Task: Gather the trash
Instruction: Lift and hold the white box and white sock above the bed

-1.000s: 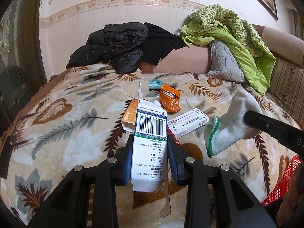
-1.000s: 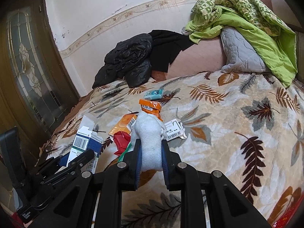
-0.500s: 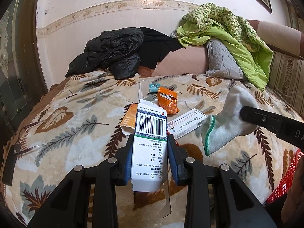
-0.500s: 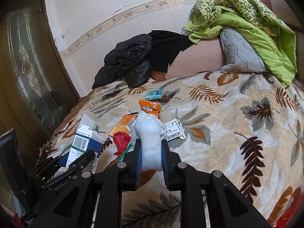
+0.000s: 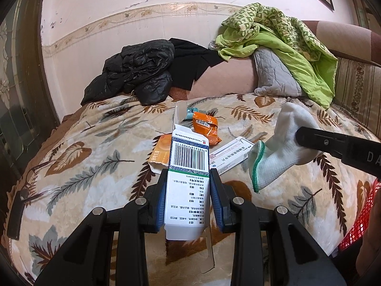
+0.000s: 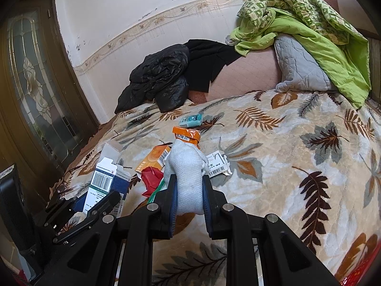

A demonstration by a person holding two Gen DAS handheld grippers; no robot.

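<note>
Both grippers point forward and slant downward over a bed covered by a leaf-patterned blanket (image 6: 297, 147).

The left gripper (image 5: 188, 197) is clamped on a white and green medicine carton (image 5: 188, 178). The carton stands lengthwise between the blue pads, its barcoded end sticking out ahead of the fingertips and its open bottom flap hanging back toward the camera. In the right wrist view this gripper (image 6: 95, 205) shows low at the left with the same carton (image 6: 102, 186) in it.

The right gripper (image 6: 189, 190) is closed on a white sock (image 6: 188, 174), squeezed between its pads, with the toe bulging ahead of the fingertips. From the left wrist view the sock (image 5: 276, 147) hangs from the right gripper's black finger (image 5: 338, 147), its green-trimmed cuff drooping down toward the blanket.

The rest of the trash lies on the blanket ahead of both grippers:
- an orange wrapper (image 5: 206, 127), just beyond the carton's far end;
- a small teal packet (image 6: 191, 120), farther out, past the wrapper;
- an orange box (image 6: 153, 158), ahead and left of the sock;
- a red scrap (image 6: 151, 178), just left of the right gripper's fingertips;
- a flat white box (image 5: 229, 158), between the carton and the hanging sock.

A red mesh basket (image 5: 357, 219) shows at the lower right edge of the left wrist view.
</note>
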